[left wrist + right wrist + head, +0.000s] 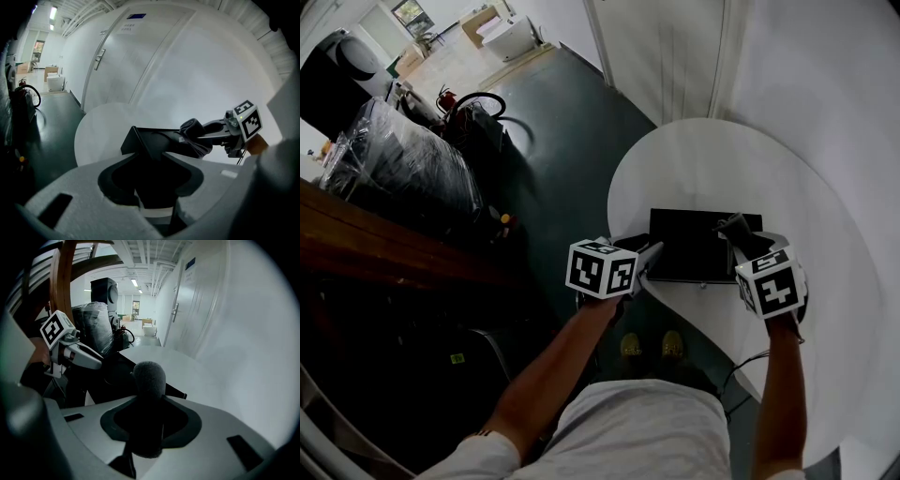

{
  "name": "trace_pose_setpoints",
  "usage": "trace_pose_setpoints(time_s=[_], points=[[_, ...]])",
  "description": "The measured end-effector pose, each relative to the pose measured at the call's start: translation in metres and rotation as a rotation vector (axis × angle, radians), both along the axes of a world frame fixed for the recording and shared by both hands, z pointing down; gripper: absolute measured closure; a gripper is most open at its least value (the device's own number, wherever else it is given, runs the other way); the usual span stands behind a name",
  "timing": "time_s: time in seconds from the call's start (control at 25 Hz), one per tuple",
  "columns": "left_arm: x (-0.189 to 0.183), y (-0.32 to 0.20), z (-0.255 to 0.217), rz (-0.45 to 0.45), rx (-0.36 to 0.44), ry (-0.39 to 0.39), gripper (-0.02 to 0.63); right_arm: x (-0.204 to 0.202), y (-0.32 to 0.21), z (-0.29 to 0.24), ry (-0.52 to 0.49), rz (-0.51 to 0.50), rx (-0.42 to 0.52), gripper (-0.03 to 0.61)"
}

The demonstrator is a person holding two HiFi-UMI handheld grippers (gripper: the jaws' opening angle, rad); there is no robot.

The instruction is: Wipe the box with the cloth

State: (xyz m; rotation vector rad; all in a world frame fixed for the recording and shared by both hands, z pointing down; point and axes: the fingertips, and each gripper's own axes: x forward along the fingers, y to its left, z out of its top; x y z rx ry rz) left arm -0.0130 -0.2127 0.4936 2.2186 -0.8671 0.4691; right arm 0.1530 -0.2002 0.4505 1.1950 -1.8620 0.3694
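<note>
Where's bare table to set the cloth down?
Bare white tabletop lies beyond the black box, toward the wall, and right of it. The near edge is crowded: left hand-held gripper on the box, right hand-held gripper holding the cloth.

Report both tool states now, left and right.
Left tool: closed on the left edge of the black box.
Right tool: closed on the bunched dark cloth, over the box.

Saw a black box (pixel 694 246) on a white table (pixel 703 159), a dark grey cloth (pixel 739 230), and a cube (pixel 602 269) with black-and-white squares.
</note>
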Motion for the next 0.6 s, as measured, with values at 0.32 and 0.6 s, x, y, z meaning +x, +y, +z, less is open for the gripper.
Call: trace_pose_setpoints(time_s=[0.32,0.6], points=[[0.0,-0.001,0.0,0.002,-0.001,0.005,0.459,0.018,0.002,-0.008,0.039,0.03,0.019,0.469],[-0.001,0.0,0.0,0.006,0.0,0.007,0.459,0.04,0.01,-0.003,0.038,0.082,0.006,0.469]])
